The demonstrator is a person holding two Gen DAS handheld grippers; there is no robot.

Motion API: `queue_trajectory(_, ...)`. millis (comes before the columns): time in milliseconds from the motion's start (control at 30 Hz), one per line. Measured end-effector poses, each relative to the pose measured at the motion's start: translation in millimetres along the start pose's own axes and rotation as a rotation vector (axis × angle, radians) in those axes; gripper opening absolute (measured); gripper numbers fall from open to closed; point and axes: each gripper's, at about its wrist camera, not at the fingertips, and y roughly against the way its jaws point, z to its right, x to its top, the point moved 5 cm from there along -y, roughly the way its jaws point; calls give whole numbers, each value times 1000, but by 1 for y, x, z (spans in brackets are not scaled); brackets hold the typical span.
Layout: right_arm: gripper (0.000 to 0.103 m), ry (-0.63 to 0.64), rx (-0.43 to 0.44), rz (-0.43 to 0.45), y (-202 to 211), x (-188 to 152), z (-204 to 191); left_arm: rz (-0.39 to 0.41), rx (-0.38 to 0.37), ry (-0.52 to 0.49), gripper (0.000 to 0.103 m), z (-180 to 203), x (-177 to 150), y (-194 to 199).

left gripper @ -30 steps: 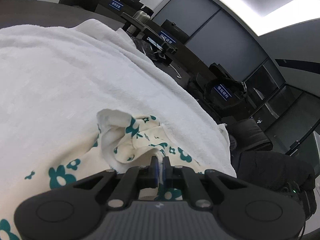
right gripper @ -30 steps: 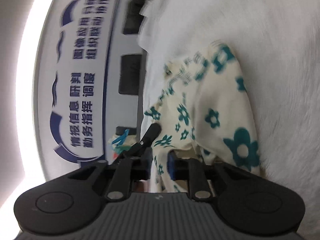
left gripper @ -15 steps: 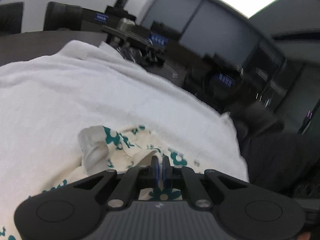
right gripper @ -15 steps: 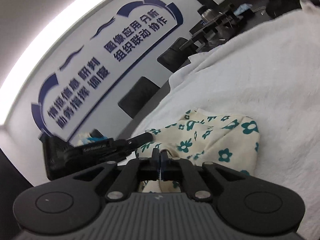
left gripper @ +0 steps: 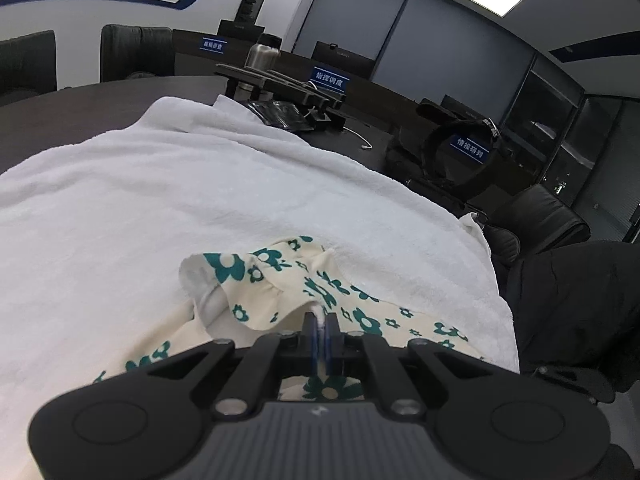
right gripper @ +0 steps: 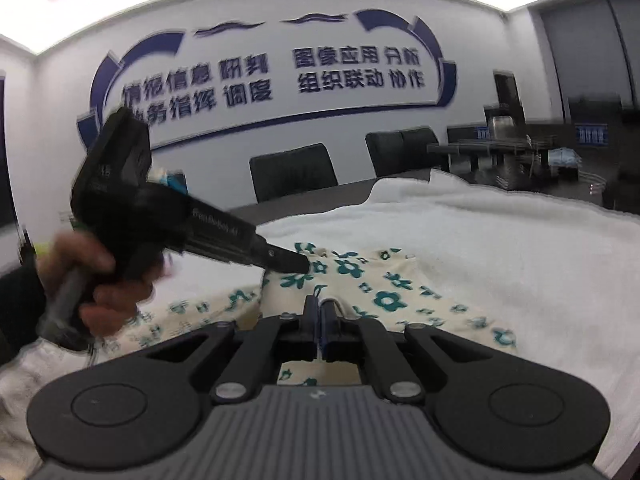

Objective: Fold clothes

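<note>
A cream garment with teal flowers point(left gripper: 280, 284) lies on a white towel point(left gripper: 160, 200) that covers the table. My left gripper point(left gripper: 319, 318) is shut on a raised edge of the garment, which bunches up in front of it. In the right wrist view the garment point(right gripper: 380, 280) lies partly folded. My right gripper point(right gripper: 320, 308) is shut on its near edge. The left gripper point(right gripper: 296, 266) shows there too, held by a hand, its tip on the garment's far left part.
The dark table point(left gripper: 100, 92) carries a black rack point(left gripper: 280, 84), a metal flask point(left gripper: 262, 54) and a cable beyond the towel. Black chairs point(right gripper: 292, 172) stand along the far wall. A dark jacket and chair point(left gripper: 568, 280) sit at the right of the towel.
Both grippers swung and levelled out while holding the garment. The right gripper went from open to shut on the garment's edge. The fabric now lies lower and flatter on the towel.
</note>
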Motion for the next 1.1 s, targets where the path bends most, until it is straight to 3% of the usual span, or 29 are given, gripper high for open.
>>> queue_trajectory(67, 1, 83, -5, 23, 7, -1, -9, -3, -1, 3, 2, -1, -3, 4)
queue_trajectory(167, 1, 214, 56, -32, 9, -7, -28, -23, 30, -11, 2, -7, -13, 9)
queue_trajectory(267, 1, 309, 94, -71, 11, -17, -42, -70, 106, -25, 2, -15, -28, 6)
queue_trajectory(333, 4, 332, 123, -122, 11, -24, -46, -107, 140, -21, 4, -22, -38, 2)
queue_trajectory(433, 8, 342, 192, -184, 18, -25, -51, -79, 135, 2, 11, -28, -41, 9)
queue_trajectory(467, 9, 342, 221, -184, 26, -21, -50, -69, 145, 14, 19, -29, -39, 14)
queue_trajectory(567, 12, 314, 299, -167, 49, -4, -37, -34, 144, 7, 21, -19, -34, 33)
queue_trajectory(667, 18, 244, 274, -134, 61, 15, 0, -4, 90, -89, 29, 15, -37, 50)
queue_trajectory(733, 23, 247, 244, -114, 62, 18, 20, -25, 137, -190, 36, 45, -46, 43)
queue_trajectory(833, 27, 310, 204, -142, 53, 6, 24, -57, 251, -322, 37, 84, -59, 31)
queue_trajectory(933, 25, 374, 202, -184, 41, -9, 13, -70, 385, -335, 34, 103, -68, 27)
queue_trajectory(1000, 8, 364, 127, -252, 28, -18, 15, -78, 382, -331, 34, 109, -75, 33)
queue_trajectory(1100, 10, 305, 203, -216, 35, -8, 10, -46, 384, -220, 37, 96, -69, 53)
